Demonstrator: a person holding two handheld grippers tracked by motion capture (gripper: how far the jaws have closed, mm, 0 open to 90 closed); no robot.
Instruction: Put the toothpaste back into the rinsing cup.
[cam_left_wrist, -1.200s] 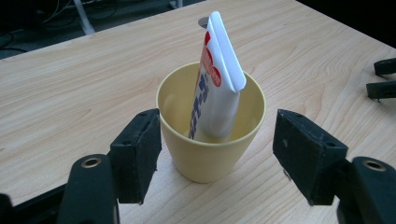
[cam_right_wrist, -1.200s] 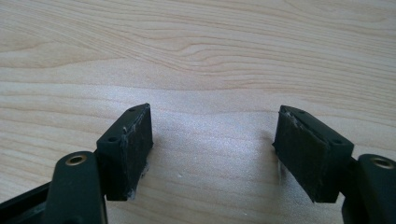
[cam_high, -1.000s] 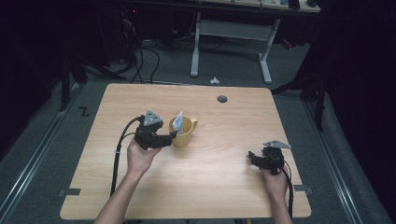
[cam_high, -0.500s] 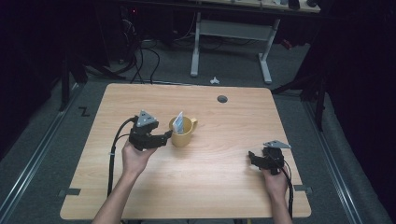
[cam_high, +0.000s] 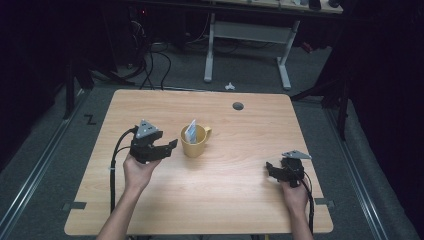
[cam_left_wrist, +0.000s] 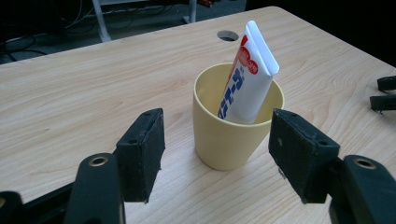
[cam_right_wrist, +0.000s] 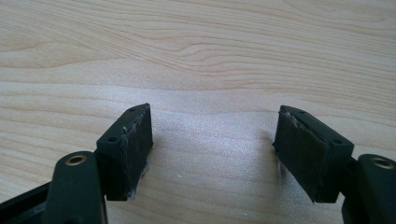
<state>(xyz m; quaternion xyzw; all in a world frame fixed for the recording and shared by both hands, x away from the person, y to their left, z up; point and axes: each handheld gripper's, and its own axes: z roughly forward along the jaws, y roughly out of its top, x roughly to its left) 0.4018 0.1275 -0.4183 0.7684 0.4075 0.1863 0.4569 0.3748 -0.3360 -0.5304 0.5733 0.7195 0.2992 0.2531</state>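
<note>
A yellow cup (cam_high: 195, 145) stands near the middle of the wooden table (cam_high: 225, 200), with a white toothpaste tube (cam_high: 191, 132) leaning upright inside it. My left gripper (cam_high: 169, 148) hovers just left of the cup and points at it. In the left gripper view the cup (cam_left_wrist: 229, 140) and tube (cam_left_wrist: 245, 79) stand a little beyond the left gripper (cam_left_wrist: 219, 154). Its jaws are open, have just been closing a little, and have nothing between them. My right gripper (cam_high: 271, 169) rests at the table's right front, open over bare wood (cam_right_wrist: 212, 149). Its jaw tips also appear in the left gripper view (cam_left_wrist: 385, 93).
A round cable hole (cam_high: 238, 106) sits near the table's far edge. Behind the table stand a white desk frame (cam_high: 210, 55) and cables on the dark floor (cam_high: 150, 65). A small white object (cam_high: 229, 86) lies on the floor past the far edge.
My left gripper has drawn back to the left, away from the cup, leaving a gap. Cup, tube and right gripper have stayed put.
</note>
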